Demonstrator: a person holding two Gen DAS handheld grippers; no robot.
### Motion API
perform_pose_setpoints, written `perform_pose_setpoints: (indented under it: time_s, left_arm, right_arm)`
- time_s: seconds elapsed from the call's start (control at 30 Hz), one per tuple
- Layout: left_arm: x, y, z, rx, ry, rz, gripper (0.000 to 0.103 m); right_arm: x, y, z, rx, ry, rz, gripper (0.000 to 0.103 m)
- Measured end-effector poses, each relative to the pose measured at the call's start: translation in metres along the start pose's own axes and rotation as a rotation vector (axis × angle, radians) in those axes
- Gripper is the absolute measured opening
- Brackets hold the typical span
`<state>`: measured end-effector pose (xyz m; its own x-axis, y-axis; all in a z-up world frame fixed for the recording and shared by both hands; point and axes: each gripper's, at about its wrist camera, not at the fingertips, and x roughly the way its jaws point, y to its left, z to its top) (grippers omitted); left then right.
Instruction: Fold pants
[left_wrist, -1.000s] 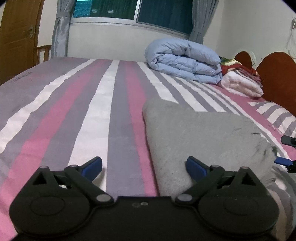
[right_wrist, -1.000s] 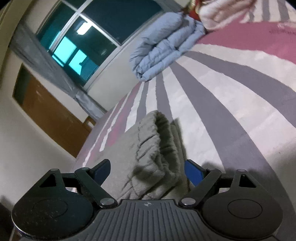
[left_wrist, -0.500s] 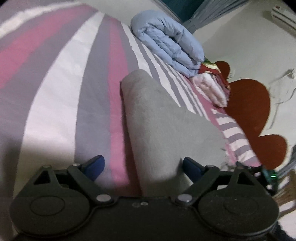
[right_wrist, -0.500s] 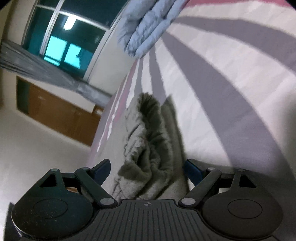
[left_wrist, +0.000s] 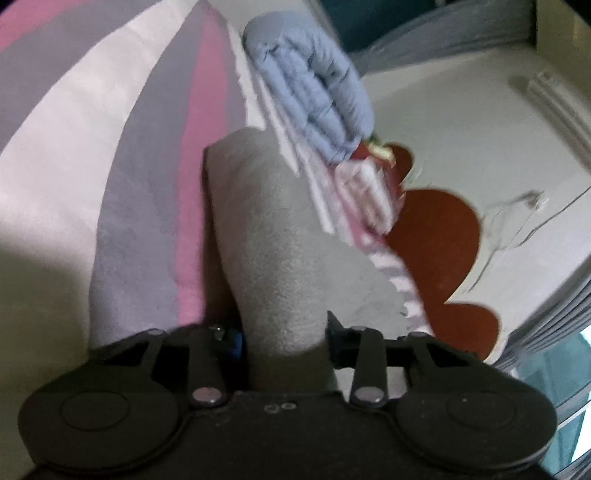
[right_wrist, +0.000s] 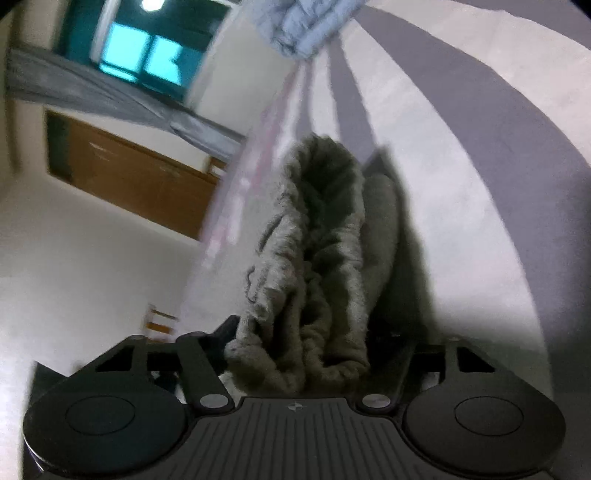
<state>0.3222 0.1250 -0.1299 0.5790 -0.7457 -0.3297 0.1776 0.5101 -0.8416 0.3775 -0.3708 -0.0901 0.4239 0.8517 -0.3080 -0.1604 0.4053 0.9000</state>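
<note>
Pants (left_wrist: 280, 258) — grey, fleecy, already folded into a long narrow strip — lie on the striped bed (left_wrist: 92, 155), running from the near edge toward the blue duvet (left_wrist: 314, 92) rolled up at the far side. Both grippers work one end of the strip, which fits a fold end-over-end: two corners taken together so the cloth lifts flat rather than twisting.

Left gripper (left_wrist: 284, 336) has just been closing, and its jaws now press the smooth folded edge from both sides — gripping the pants. The cloth bulges up between the fingers, so the hold looks deep enough to carry.

Right gripper (right_wrist: 299, 343) has also just been closing, on the bunched, gathered part (right_wrist: 314, 258) that looks like the waistband. Jaws sit wider here because the wad is thick; the left finger touches the cloth, but the right pad is hidden behind fabric and shadow, so I judge it gripped rather than see it outright.

Pink bedding (left_wrist: 362, 188) and the red-brown headboard (left_wrist: 436, 236) sit beyond the duvet, well clear of where the fold would land. Both views are blurred.
</note>
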Motion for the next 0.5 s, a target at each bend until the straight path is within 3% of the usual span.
perform_pose_setpoints:
  time_s: [0.17, 0.37, 0.43, 0.47, 0.5]
  left_arm:
    - [-0.004, -0.013, 0.035, 0.041, -0.062, -0.033, 0.029]
    - [-0.001, -0.008, 0.119, 0.09, -0.114, 0.05, 0.029]
    - [0.016, 0.003, 0.138, 0.107, -0.081, 0.113, 0.029]
    - [0.026, 0.01, 0.142, 0.12, -0.055, 0.182, 0.03]
    - [0.039, 0.021, 0.144, 0.124, -0.022, 0.287, 0.041]
  right_arm:
    - [0.004, 0.022, 0.026, -0.091, -0.019, 0.058, 0.059]
    - [0.043, 0.022, 0.092, -0.082, -0.055, 0.044, 0.05]
    - [0.072, 0.025, 0.108, -0.111, -0.066, -0.004, 0.05]
    - [0.085, 0.023, 0.114, -0.128, -0.055, -0.041, 0.05]
    - [0.096, 0.024, 0.115, -0.155, -0.043, -0.081, 0.05]
